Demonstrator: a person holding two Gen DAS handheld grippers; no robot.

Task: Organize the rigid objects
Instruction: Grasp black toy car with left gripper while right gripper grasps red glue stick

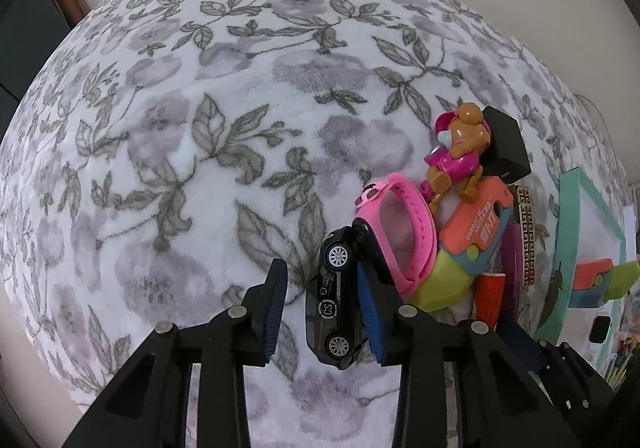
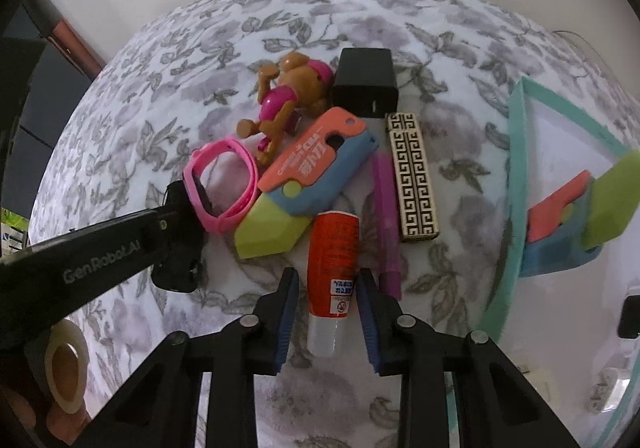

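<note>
A black toy car (image 1: 334, 300) lies on the floral blanket between the open jaws of my left gripper (image 1: 322, 288), close to the right finger. A pink watch (image 1: 394, 232) touches the car's far end. My right gripper (image 2: 326, 300) is open around a red glue stick (image 2: 332, 272), not closed on it. Beyond it lie a carrot-shaped toy knife (image 2: 304, 180), a purple pen (image 2: 386, 220), a black-and-cream patterned lighter (image 2: 414, 176), a brown dog figure in pink (image 2: 288, 104) and a black box (image 2: 366, 82). The left gripper (image 2: 176, 232) shows in the right wrist view.
A teal-rimmed white tray (image 2: 516, 168) at the right holds a second carrot toy knife (image 2: 576, 220). The tray also shows in the left wrist view (image 1: 568, 216). A tape roll (image 2: 66, 372) sits at the lower left. The blanket (image 1: 200, 128) spreads to the left.
</note>
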